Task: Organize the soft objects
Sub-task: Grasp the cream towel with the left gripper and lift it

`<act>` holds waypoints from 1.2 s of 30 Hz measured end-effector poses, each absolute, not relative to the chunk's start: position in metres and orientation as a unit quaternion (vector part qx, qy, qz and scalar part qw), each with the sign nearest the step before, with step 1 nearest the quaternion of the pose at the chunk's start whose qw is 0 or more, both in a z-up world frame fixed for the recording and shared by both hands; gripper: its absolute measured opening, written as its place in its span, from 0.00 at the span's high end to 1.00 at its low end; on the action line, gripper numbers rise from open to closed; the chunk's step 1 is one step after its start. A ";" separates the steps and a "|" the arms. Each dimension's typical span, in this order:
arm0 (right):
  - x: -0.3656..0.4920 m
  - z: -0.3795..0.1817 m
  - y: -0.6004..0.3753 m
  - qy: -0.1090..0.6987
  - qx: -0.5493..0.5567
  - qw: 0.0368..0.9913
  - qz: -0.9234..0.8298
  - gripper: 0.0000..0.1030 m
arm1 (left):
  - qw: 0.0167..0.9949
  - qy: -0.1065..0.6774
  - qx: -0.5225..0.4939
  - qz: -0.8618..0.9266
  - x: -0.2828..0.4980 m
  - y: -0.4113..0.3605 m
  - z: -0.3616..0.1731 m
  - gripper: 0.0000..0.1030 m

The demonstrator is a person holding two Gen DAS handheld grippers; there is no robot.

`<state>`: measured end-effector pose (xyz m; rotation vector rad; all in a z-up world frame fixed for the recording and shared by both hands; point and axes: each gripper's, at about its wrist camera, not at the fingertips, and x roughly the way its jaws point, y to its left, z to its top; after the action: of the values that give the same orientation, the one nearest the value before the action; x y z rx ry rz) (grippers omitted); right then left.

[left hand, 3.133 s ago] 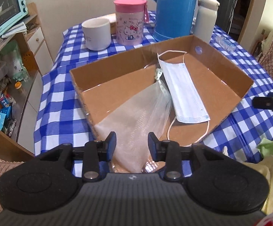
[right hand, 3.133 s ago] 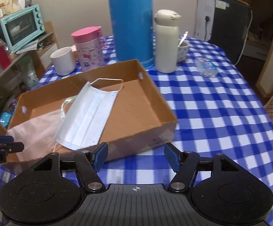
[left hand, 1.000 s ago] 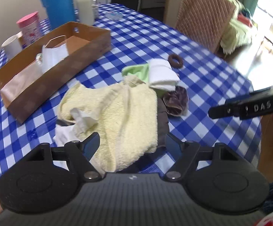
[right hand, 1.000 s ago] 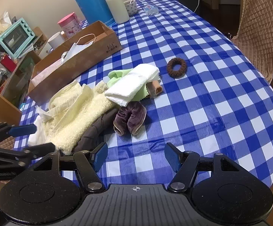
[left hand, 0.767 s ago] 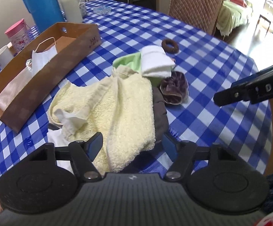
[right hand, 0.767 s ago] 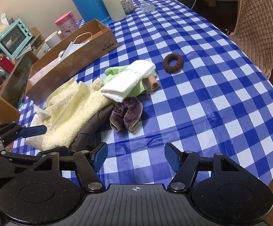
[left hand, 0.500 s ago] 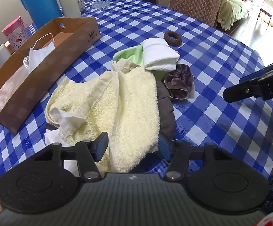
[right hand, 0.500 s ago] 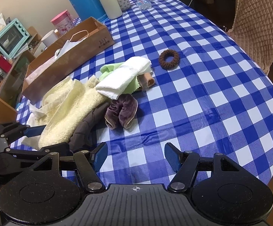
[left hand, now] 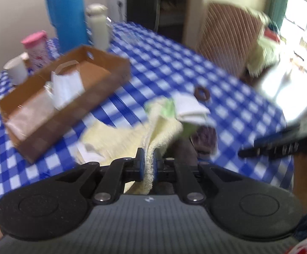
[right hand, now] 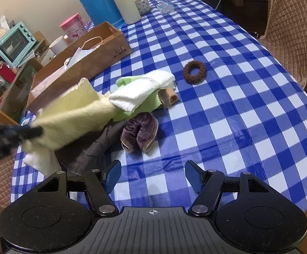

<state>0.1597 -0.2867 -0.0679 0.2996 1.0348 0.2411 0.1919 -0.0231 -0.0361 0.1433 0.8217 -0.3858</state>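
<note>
A pale yellow towel (left hand: 161, 130) rises from the pile of soft things, pinched at its near edge by my left gripper (left hand: 148, 155), whose jaws are closing on it. In the right wrist view the lifted yellow towel (right hand: 75, 116) hangs from the left gripper (right hand: 33, 132) at the left. Under and beside it lie a white folded cloth (right hand: 145, 91), a green cloth (right hand: 126, 80), a dark brown cloth (right hand: 90, 152), a purple velvet scrunchie (right hand: 139, 133) and a brown scrunchie (right hand: 194, 69). My right gripper (right hand: 152, 175) stands open over the checked tablecloth with nothing between its fingers.
A cardboard box (right hand: 111, 48) holding a face mask (right hand: 83, 51) and a plastic bag stands at the back left. Behind it are a blue thermos (right hand: 98, 0), a white flask (right hand: 126, 4), a pink cup (right hand: 73, 26) and a mug. A quilted chair (right hand: 297, 21) stands right.
My left gripper went from open over the towel to shut on its edge and has lifted it. The right gripper has stayed open and still.
</note>
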 end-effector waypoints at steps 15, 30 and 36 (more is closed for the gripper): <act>0.180 -0.053 -0.279 0.463 0.129 0.866 0.137 0.35 | 0.964 0.253 -0.013 -0.083 0.174 0.059 0.079 0.94; 0.200 -0.054 -0.259 0.465 0.107 0.863 0.168 0.35 | 0.946 0.316 -0.059 0.024 0.135 0.123 0.049 0.94; 0.202 -0.056 -0.255 0.468 0.097 0.862 0.169 0.35 | 0.904 0.418 -0.085 0.014 0.139 0.128 -0.035 0.92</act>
<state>0.2021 -0.2547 -0.0563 0.2037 0.9818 0.3537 0.1392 0.1281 -0.0355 -0.1763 0.8638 0.0289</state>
